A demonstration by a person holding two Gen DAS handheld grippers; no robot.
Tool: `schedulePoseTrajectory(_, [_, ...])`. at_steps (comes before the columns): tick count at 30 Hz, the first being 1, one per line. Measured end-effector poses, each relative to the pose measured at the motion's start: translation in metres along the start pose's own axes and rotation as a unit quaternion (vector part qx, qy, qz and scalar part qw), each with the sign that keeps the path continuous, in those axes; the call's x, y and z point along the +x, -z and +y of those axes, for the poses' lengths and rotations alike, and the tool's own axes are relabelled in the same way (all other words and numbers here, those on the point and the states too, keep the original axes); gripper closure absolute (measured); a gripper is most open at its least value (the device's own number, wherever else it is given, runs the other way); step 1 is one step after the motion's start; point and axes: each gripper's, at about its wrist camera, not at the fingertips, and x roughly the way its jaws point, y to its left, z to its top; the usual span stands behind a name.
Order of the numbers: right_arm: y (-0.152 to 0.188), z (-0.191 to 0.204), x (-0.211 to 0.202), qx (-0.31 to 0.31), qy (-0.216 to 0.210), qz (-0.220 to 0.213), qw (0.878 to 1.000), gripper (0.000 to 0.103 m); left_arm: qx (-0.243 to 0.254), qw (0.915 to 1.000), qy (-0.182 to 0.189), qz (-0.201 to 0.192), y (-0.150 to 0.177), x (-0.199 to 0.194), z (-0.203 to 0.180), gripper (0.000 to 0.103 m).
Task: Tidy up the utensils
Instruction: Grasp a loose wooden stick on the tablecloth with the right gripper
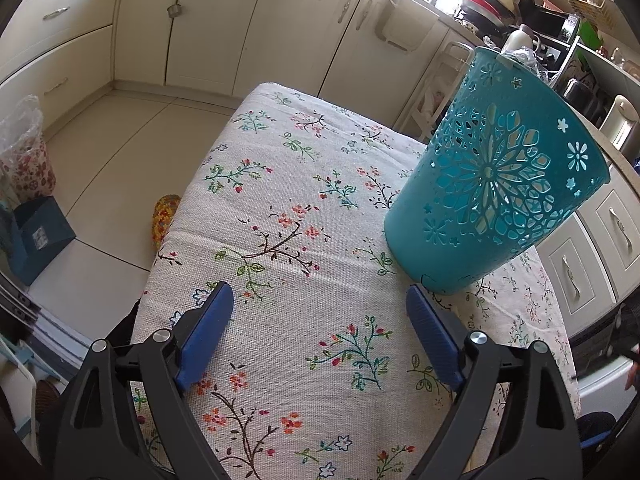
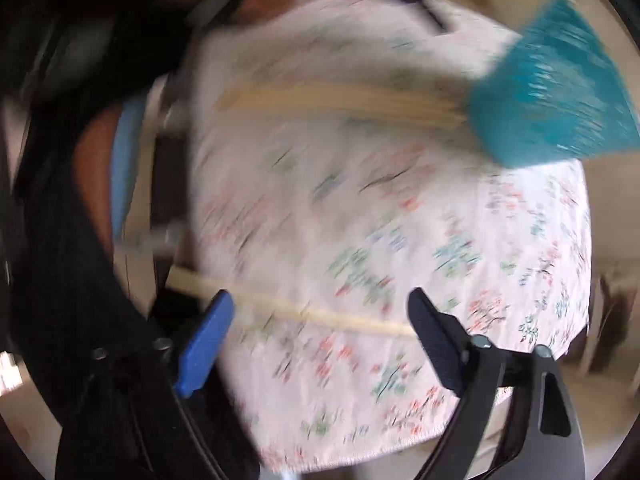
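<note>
You are at the pick-up step, judging by the scene. Your left gripper (image 1: 320, 312) hovers wide open and empty over the floral tablecloth (image 1: 288, 184), the teal basket (image 1: 500, 184) just beside its right finger. Your right gripper (image 2: 320, 312), also wide open, straddles a loose chopstick (image 2: 304, 314); blur hides any contact. Next, close on it.

both wrist views look down, sharing tablecloth (image 1: 304, 216), teal basket (image 1: 500, 184)
</note>
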Motion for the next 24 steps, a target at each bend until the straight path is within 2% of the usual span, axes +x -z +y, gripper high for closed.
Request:
schedulePoseTrajectory(2, [0.001, 0.008, 0.009, -0.012, 0.007, 0.008, 1.0, 0.021, 0.0, 1.0, 0.0, 0.0, 0.0, 0.0, 0.0, 0.019])
schedulePoseTrajectory(5, [-0.011, 0.011, 0.021, -0.007, 0.013, -0.005, 1.0, 0.021, 0.002, 1.0, -0.003, 0.001, 0.0, 0.0, -0.001, 0.019])
schedulePoseTrajectory(6, [-0.015, 0.004, 0.026, 0.001, 0.01, -0.011, 1.0, 0.018, 0.003, 1.0, -0.004, 0.001, 0.0, 0.0, -0.001, 0.019])
schedulePoseTrajectory(11, [-0.038, -0.047, 0.035, 0.119, -0.032, -0.034, 0.992, 0.016, 0.004, 1.0, -0.005, 0.002, 0.0, 0.0, -0.001, 0.018])
schedulePoseTrajectory(16, [-0.054, -0.098, 0.045, 0.259, -0.066, -0.038, 0.963, 0.016, 0.006, 1.0, -0.006, 0.002, 0.0, 0.0, -0.003, 0.018])
schedulePoseTrajectory(19, [-0.062, -0.117, 0.045, 0.3, -0.067, -0.026, 0.951, 0.024, 0.006, 1.0, -0.006, 0.002, 0.0, 0.001, -0.003, 0.018])
schedulePoseTrajectory(22, [-0.064, -0.144, 0.045, 0.369, -0.068, -0.007, 0.927, 0.035, 0.005, 1.0, -0.005, 0.002, 0.0, 0.001, -0.003, 0.018])
schedulePoseTrajectory(23, [-0.062, -0.15, 0.045, 0.41, -0.067, -0.004, 0.91, 0.036, 0.005, 1.0, -0.005, 0.002, 0.0, 0.001, -0.003, 0.018])
schedulePoseTrajectory(24, [-0.06, -0.156, 0.043, 0.435, -0.066, -0.003, 0.898, 0.039, 0.005, 1.0, -0.005, 0.002, 0.0, 0.001, -0.003, 0.018])
